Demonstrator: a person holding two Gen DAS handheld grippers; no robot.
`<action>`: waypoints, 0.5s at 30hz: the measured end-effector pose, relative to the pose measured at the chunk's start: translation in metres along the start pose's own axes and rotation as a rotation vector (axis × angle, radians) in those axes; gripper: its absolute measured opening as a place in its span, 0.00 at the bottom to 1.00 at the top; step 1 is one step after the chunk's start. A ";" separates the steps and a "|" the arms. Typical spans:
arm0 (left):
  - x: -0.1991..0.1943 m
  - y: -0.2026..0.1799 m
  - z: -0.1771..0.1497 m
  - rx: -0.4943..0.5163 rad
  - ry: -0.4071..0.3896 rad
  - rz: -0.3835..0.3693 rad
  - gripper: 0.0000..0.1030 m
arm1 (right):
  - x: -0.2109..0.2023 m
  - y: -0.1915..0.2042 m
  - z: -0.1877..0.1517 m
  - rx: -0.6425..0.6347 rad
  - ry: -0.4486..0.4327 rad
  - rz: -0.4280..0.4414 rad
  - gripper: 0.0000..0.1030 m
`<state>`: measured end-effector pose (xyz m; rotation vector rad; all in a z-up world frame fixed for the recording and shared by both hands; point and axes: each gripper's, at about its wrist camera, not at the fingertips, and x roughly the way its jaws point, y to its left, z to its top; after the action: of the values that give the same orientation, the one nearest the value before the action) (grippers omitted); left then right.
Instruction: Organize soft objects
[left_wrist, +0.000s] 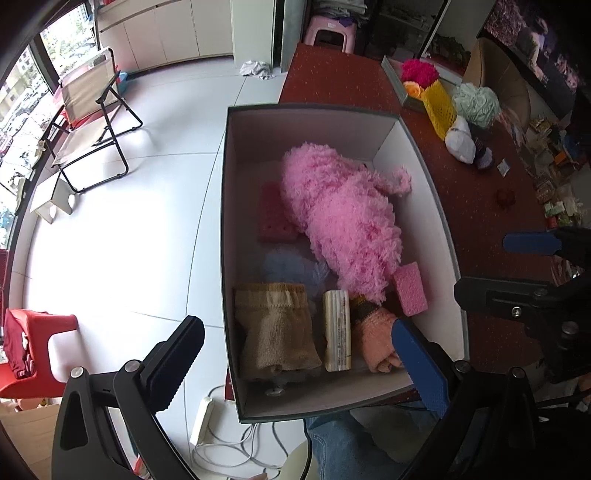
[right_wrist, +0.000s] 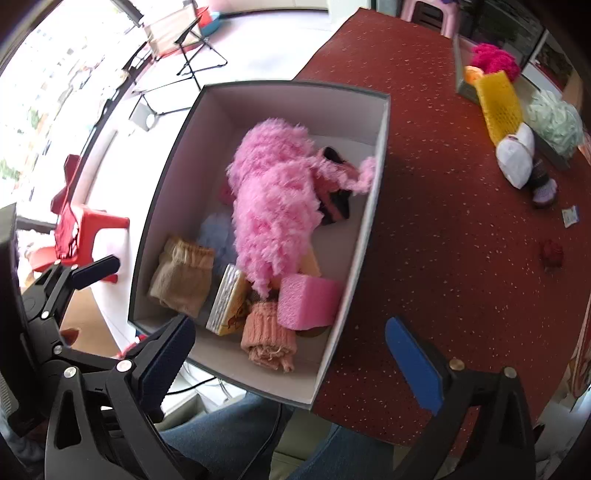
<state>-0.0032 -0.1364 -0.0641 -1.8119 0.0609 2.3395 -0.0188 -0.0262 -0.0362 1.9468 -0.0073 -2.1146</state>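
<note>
An open white-lined box (left_wrist: 436, 221) (right_wrist: 354, 280) sits at the edge of the red table (left_wrist: 332, 85) (right_wrist: 443, 184). It holds a fluffy pink plush (left_wrist: 343, 218) (right_wrist: 273, 199), pink sponges (left_wrist: 410, 288) (right_wrist: 306, 301), a tan knit pouch (left_wrist: 275, 328) (right_wrist: 181, 277), a peach rolled cloth (left_wrist: 375, 338) (right_wrist: 267, 338) and a cream packet (left_wrist: 337, 328) (right_wrist: 229, 299). My left gripper (left_wrist: 299, 365) is open above the box's near end. My right gripper (right_wrist: 291, 365) is open and empty over the box's near corner; it also shows in the left wrist view (left_wrist: 532, 243).
On the table's far right lie a yellow mesh piece (left_wrist: 439, 107) (right_wrist: 500, 101), a green pom (left_wrist: 476, 103) (right_wrist: 554, 123), a magenta pom (left_wrist: 419, 70) (right_wrist: 495, 59), a white soft lump (left_wrist: 460, 142) (right_wrist: 515, 158) and a small dark red ball (left_wrist: 505, 197) (right_wrist: 552, 253). A folding chair (left_wrist: 92, 122) stands on the floor.
</note>
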 end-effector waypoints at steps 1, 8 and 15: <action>-0.006 0.002 0.002 -0.007 -0.024 -0.008 0.99 | -0.002 -0.002 0.001 0.008 -0.011 0.003 1.00; -0.077 0.016 0.009 -0.065 -0.323 -0.139 0.99 | -0.035 -0.012 0.006 0.049 -0.130 0.054 1.00; -0.088 0.027 0.024 -0.098 -0.191 -0.288 0.99 | -0.072 0.009 0.002 -0.085 -0.244 -0.064 1.00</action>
<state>-0.0094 -0.1699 0.0243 -1.5094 -0.3240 2.3253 -0.0148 -0.0210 0.0359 1.6532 0.0977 -2.3405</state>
